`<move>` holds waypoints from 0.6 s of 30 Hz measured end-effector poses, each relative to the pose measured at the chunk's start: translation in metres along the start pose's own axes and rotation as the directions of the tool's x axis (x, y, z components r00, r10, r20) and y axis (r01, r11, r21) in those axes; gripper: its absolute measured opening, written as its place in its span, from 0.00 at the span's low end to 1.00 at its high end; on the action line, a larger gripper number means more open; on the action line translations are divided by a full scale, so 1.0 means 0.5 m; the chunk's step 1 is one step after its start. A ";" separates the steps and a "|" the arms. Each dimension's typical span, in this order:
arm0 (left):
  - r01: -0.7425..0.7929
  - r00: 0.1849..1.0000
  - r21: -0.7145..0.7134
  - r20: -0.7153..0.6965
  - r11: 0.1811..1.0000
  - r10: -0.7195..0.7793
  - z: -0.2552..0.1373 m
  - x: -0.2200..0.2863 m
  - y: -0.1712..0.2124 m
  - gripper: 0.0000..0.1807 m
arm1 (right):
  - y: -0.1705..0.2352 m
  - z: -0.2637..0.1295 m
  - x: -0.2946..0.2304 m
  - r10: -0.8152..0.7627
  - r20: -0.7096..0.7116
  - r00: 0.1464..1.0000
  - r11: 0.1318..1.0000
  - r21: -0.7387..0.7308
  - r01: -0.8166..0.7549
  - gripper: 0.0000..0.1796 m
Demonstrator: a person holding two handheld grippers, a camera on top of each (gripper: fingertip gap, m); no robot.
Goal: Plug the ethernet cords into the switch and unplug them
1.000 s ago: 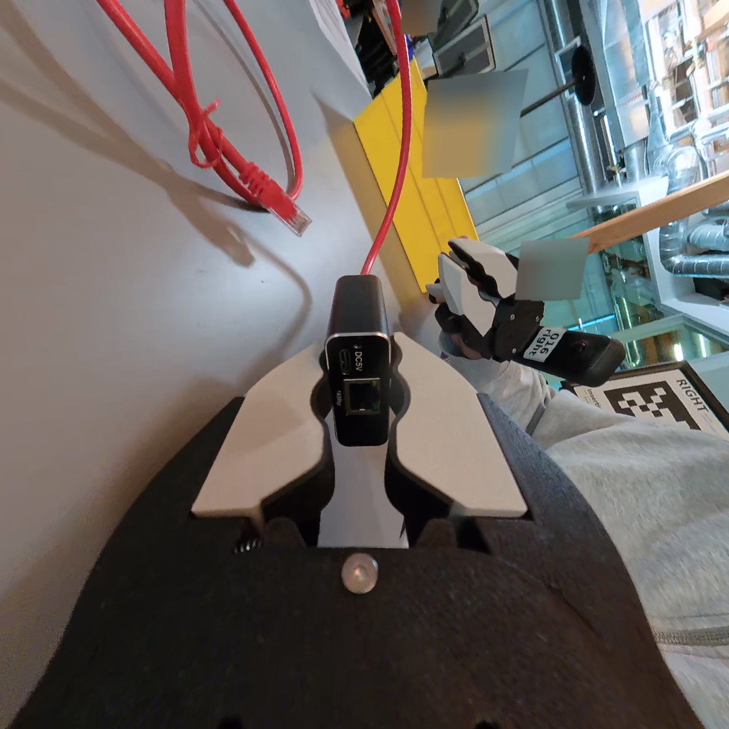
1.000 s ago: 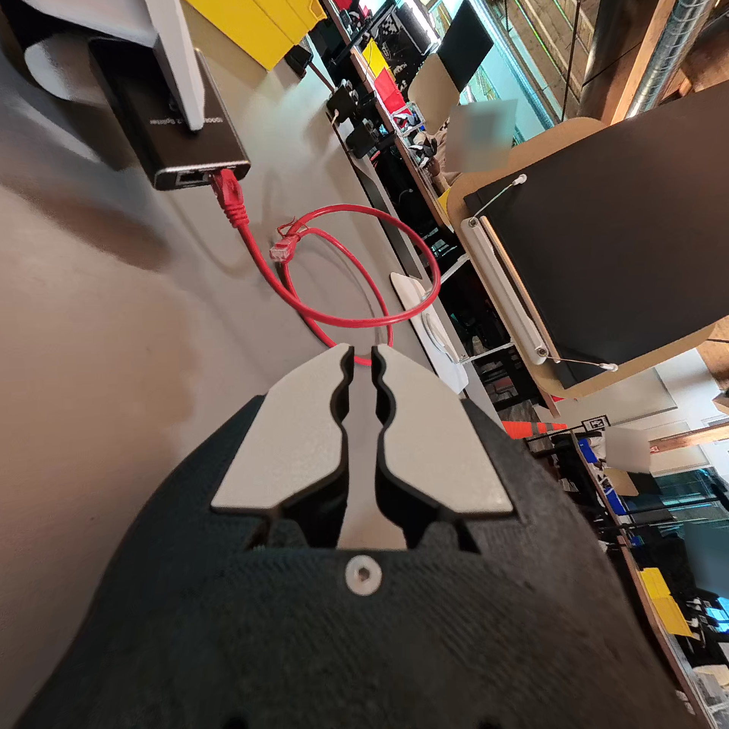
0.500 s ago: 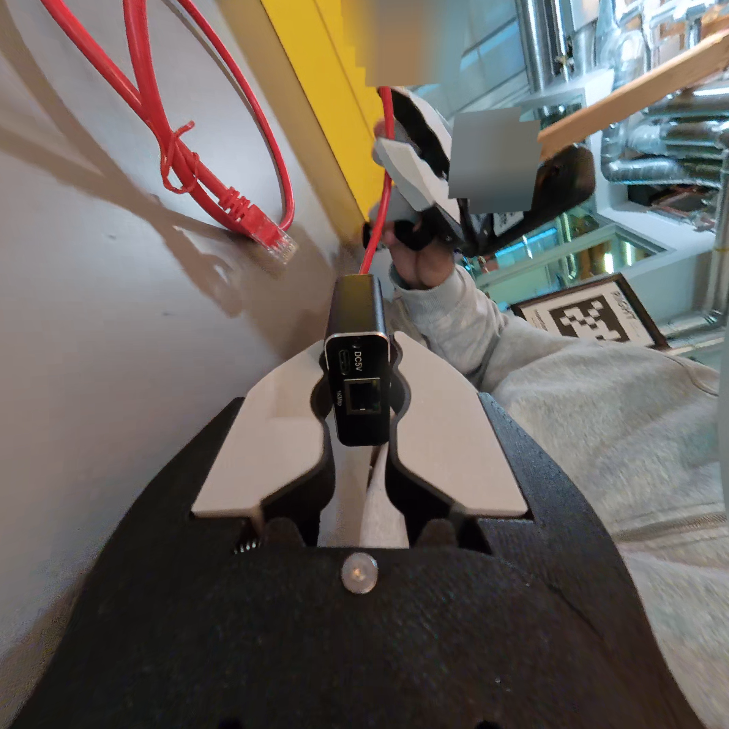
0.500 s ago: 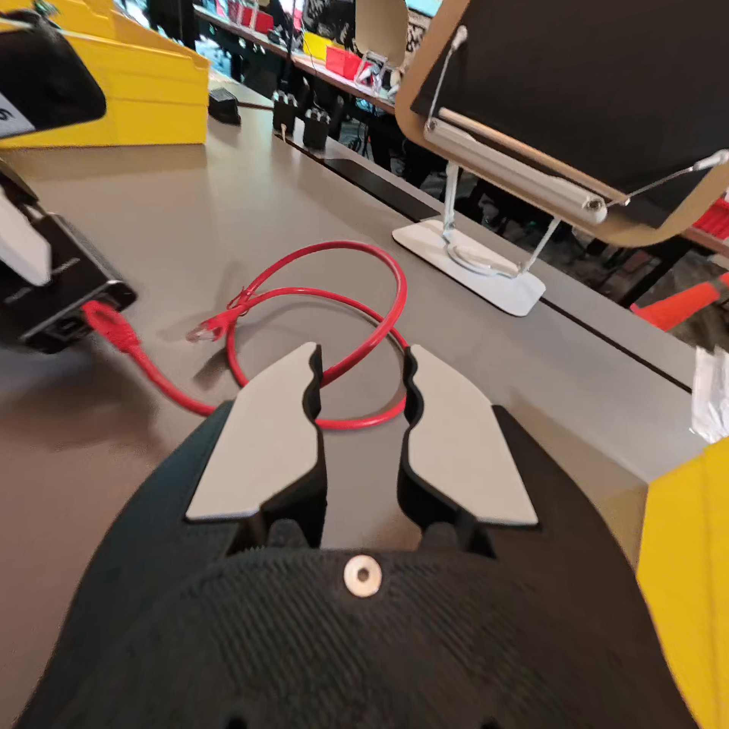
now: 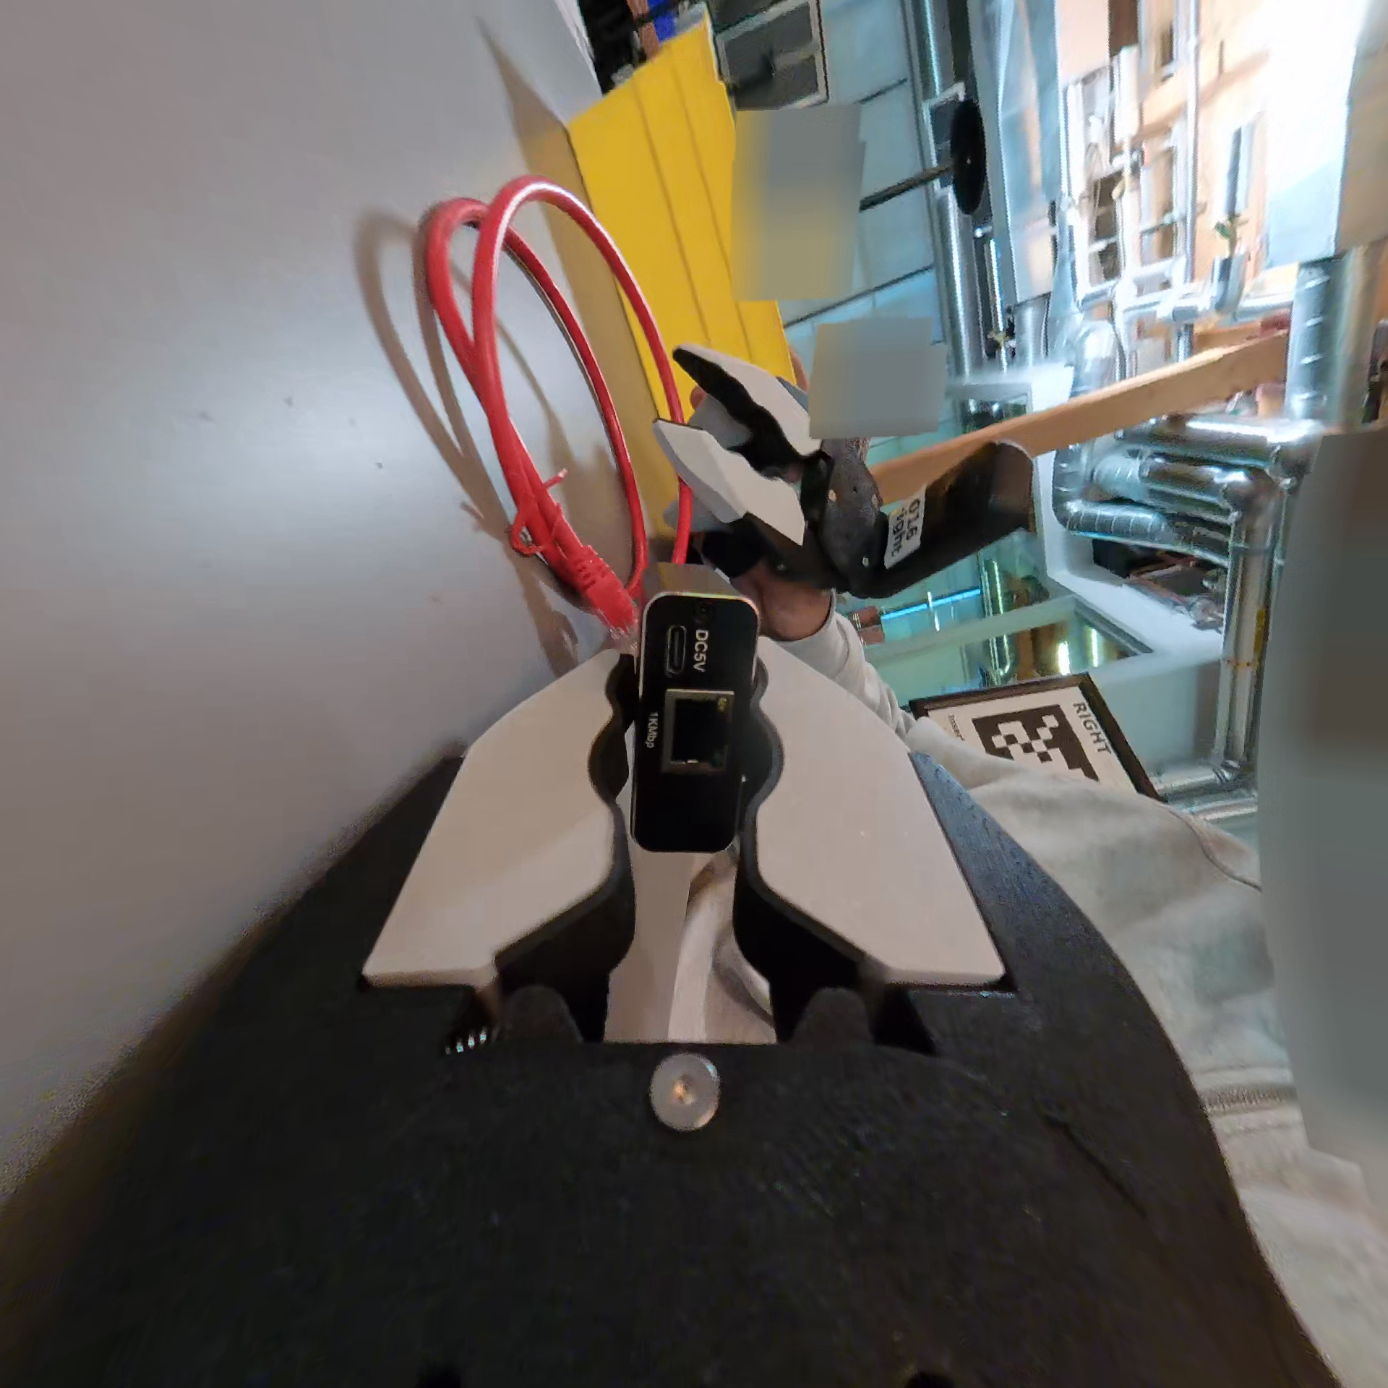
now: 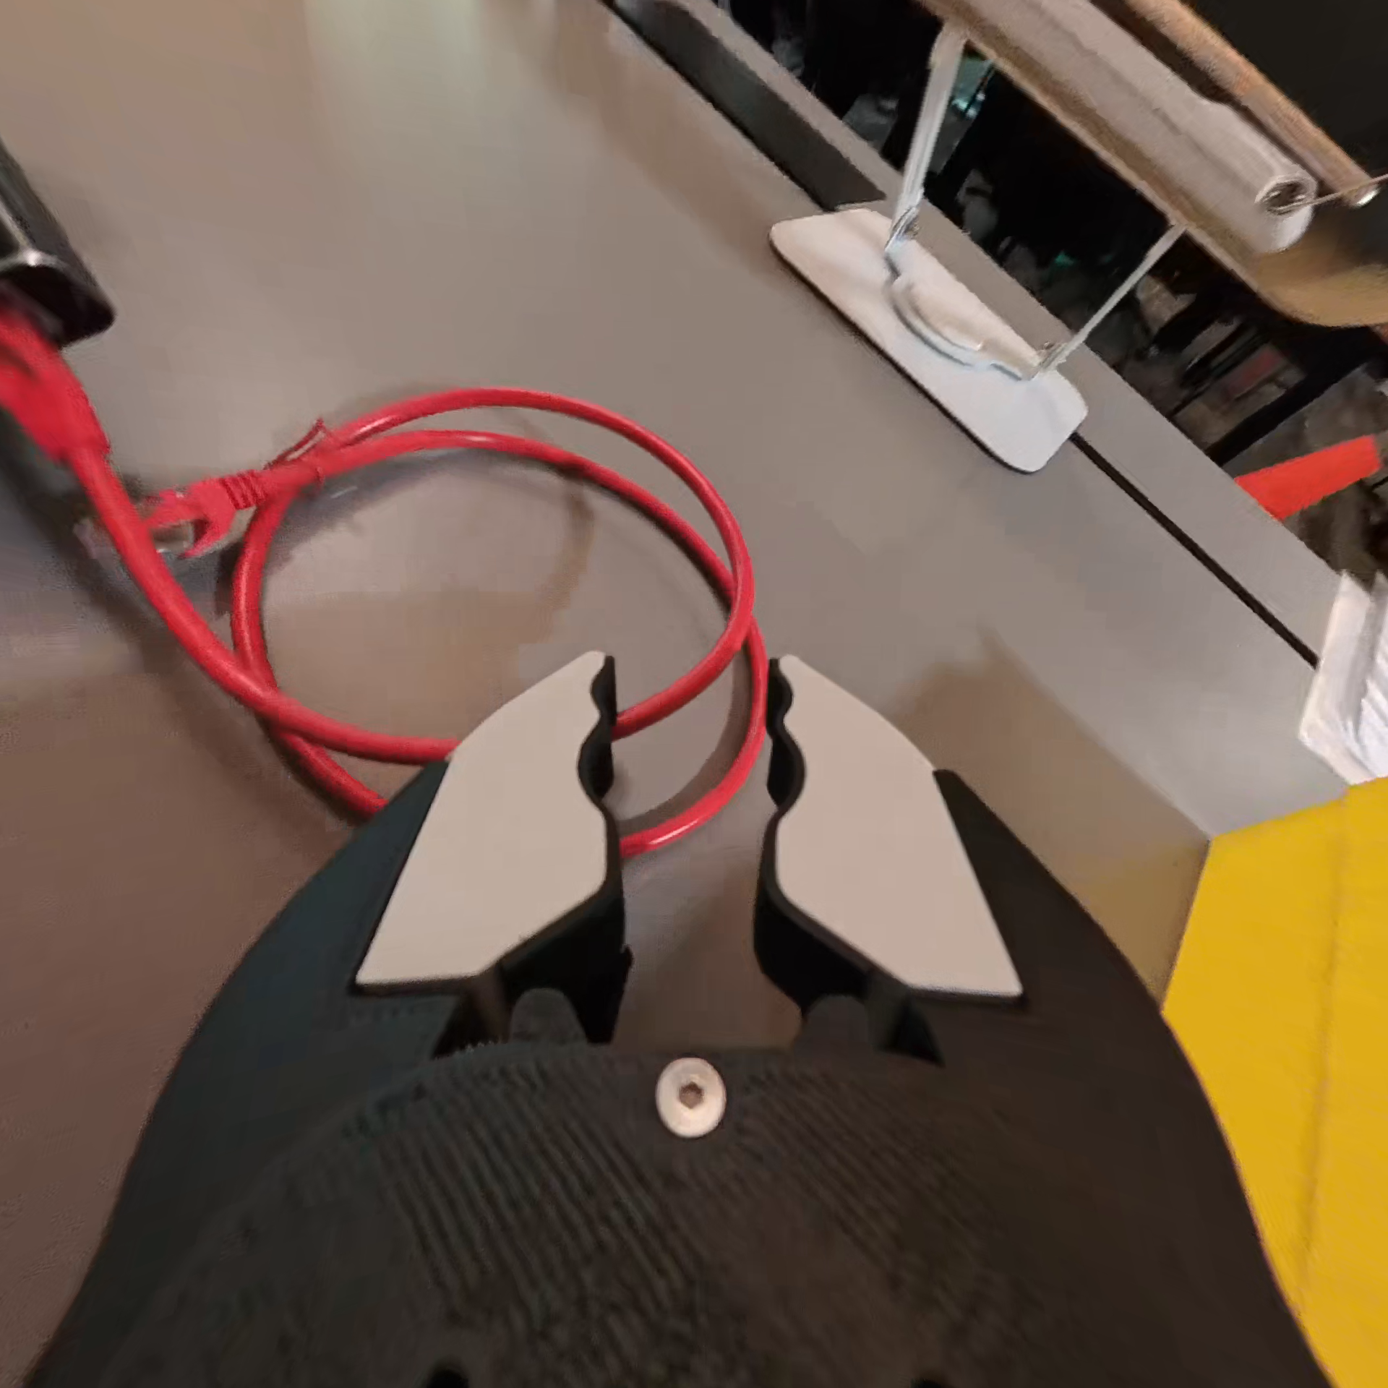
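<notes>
- Black and slim, the switch (image 5: 695, 721) sits clamped between the grey fingers (image 5: 526, 819) of the left tool (image 5: 691, 676), its port end facing the camera and its body standing on edge beside the grey worktop (image 5: 188, 451).
- Right tool (image 6: 691, 676) hovers low over the worktop (image 6: 451, 188), tilted down, its jaws parted a moderate way and holding nothing; the loop of the red ethernet cord (image 6: 676, 481) lies under and between the fingertips (image 6: 586, 676).
- From the left wrist view the right tool (image 5: 698, 420) shows beyond the switch, with a hand (image 5: 789, 608) and a pale grey sleeve (image 5: 1089, 864) behind it.
- One end of the cord is plugged into the far end of the switch (image 6: 45, 278); the free plug (image 6: 199, 507) lies on the worktop just beside that cord run, held to the coil by a thin red tie.
- Against half a second ago, the right tool has dropped closer to the coil and its jaws stand a little wider; a second ago they were almost together. The left tool keeps the same grip on the switch.
- Matte grey pads on ridged black printed bodies, each with wavy inner edges; the cord is glossy and round, the switch smooth metal with rounded corners.
- Yellow bin (image 6: 1292, 1051) at the right edge; a white flat-footed stand (image 6: 939, 338) farther back.
</notes>
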State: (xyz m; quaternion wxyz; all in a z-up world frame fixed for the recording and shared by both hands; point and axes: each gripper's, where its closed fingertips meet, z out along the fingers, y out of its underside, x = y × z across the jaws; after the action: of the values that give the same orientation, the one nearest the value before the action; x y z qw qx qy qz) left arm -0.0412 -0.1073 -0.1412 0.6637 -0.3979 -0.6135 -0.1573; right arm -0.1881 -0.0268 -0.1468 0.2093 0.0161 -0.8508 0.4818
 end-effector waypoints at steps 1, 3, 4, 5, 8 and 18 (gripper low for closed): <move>0.004 1.000 0.004 0.015 1.000 -0.004 -0.001 -0.004 -0.002 0.15 | -0.002 0.001 -0.003 -0.014 0.001 1.000 1.000 0.002 0.014 0.21; -0.018 0.998 -0.001 0.052 1.000 0.018 0.002 -0.012 -0.004 0.15 | -0.005 0.001 -0.010 -0.040 0.002 0.999 0.999 0.003 0.040 0.18; -0.035 0.997 -0.010 0.070 0.999 0.036 0.006 -0.014 -0.005 0.15 | -0.003 0.001 -0.013 -0.057 0.002 0.998 0.998 -0.001 0.057 0.18; -0.049 0.996 -0.019 0.079 0.999 0.050 0.008 -0.015 -0.005 0.15 | -0.004 0.001 -0.015 -0.077 -0.004 0.997 0.997 0.000 0.077 0.19; -0.046 0.997 -0.021 0.068 0.999 0.047 0.011 -0.014 -0.007 0.15 | -0.026 -0.008 -0.011 -0.130 -0.042 0.991 0.990 0.054 0.132 0.20; 0.014 1.000 0.025 0.005 1.000 -0.014 0.002 -0.008 -0.021 0.15 | -0.147 -0.090 -0.027 -0.306 -0.253 0.918 0.864 0.331 0.379 0.16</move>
State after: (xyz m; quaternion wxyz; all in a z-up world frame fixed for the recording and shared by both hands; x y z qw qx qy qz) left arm -0.0500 -0.1142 -0.1414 0.6659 -0.3857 -0.6199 -0.1534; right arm -0.1436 -0.0313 -0.0721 0.3658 0.1607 -0.7026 0.5888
